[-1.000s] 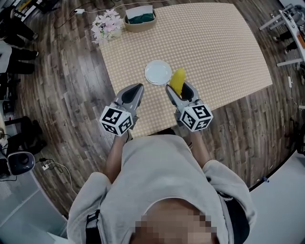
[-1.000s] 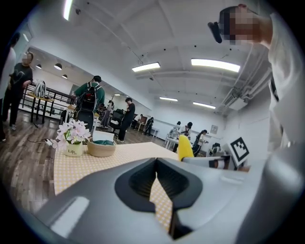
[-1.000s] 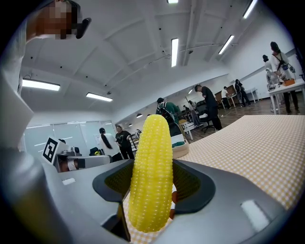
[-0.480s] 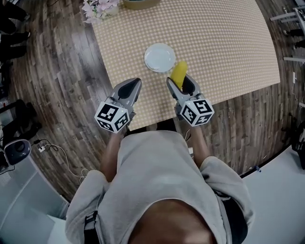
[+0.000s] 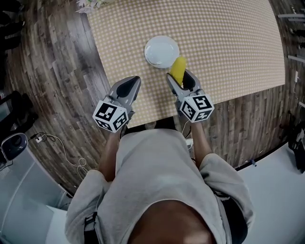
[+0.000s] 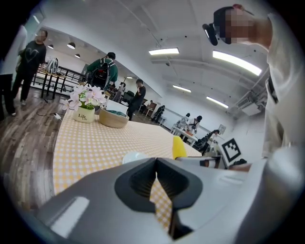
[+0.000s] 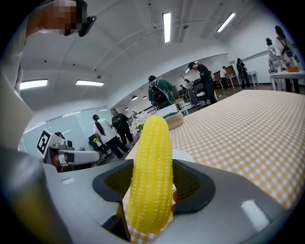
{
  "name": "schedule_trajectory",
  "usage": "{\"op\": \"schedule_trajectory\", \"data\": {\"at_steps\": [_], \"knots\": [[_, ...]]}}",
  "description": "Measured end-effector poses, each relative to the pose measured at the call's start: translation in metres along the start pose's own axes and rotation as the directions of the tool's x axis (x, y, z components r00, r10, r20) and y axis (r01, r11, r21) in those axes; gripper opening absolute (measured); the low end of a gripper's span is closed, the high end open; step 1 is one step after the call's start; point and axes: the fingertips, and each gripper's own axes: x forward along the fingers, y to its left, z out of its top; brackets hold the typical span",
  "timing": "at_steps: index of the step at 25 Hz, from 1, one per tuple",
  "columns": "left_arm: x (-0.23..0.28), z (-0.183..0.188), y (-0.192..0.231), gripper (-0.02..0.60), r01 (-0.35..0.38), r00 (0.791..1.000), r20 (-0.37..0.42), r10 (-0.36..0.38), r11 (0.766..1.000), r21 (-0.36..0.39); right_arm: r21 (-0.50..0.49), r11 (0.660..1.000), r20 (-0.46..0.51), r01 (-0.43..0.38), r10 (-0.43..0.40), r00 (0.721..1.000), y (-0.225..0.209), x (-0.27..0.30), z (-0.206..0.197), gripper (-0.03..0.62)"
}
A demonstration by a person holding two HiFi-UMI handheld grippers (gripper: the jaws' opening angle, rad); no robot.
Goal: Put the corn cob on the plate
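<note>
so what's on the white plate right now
Nothing lies on the round white plate; the yellow corn cob, held in the right tongs, hides a bit of its near rim.

We lose most of the flowers (image 5: 90, 3) past the head view's top edge, beyond the plate (image 5: 162, 51). In the right gripper view, the corn cob (image 7: 151, 176) covers nearly all of the plate, leaving a white sliver.

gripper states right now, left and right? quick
Left gripper: closed, jaws together, nothing between them.
Right gripper: closed on the corn cob, which stands upright between its jaws.
</note>
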Motion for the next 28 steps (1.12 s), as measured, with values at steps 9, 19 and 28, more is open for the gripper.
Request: {"op": "schedule_trajectory", "data": {"at_steps": [9,19,28], "knots": [[0.003,-0.004,0.014,0.008,-0.021,1.000,-0.009,0.021,0.999,-0.032,-0.263,0.965,-0.094,0.001,-0.027,0.995,-0.014,0.029,0.003,0.253],[-0.004,-0.006,0.026,0.008,-0.050,0.999,-0.007,0.050,0.997,-0.057,-0.614,0.783,-0.222,-0.096,-0.055,0.973,-0.018,0.063,-0.004,0.252],[-0.012,-0.010,0.033,0.008,-0.070,0.998,-0.005,0.070,0.995,-0.074,-0.626,0.766,-0.279,-0.145,-0.046,0.959,-0.023,0.090,-0.014,0.252]]}}
